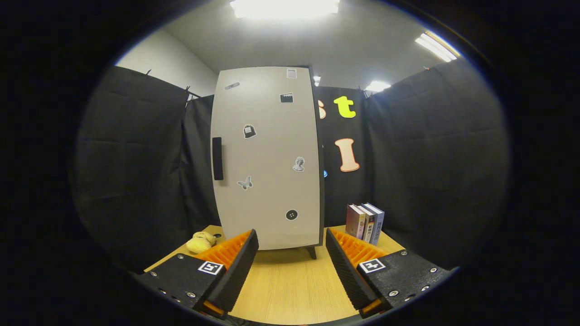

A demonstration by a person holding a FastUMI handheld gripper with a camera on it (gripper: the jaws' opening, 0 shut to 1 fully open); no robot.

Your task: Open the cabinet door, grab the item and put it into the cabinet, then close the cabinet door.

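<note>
A tall pale cabinet [267, 158] stands on short legs at the far side of the wooden table [290, 285], straight beyond my fingers. Its door is closed and carries several small stickers. A dark vertical handle [217, 158] sits on the door's left edge. A small yellow plush toy [201, 242] lies on the table left of the cabinet's foot, just past my left finger. My gripper [292, 246] is open above the table, nothing between its fingers, well short of the cabinet.
Three upright books [364, 221] stand on the table to the right of the cabinet, beyond my right finger. Black cloth walls close the booth on the left, back and right. Bare tabletop lies between my fingers and the cabinet.
</note>
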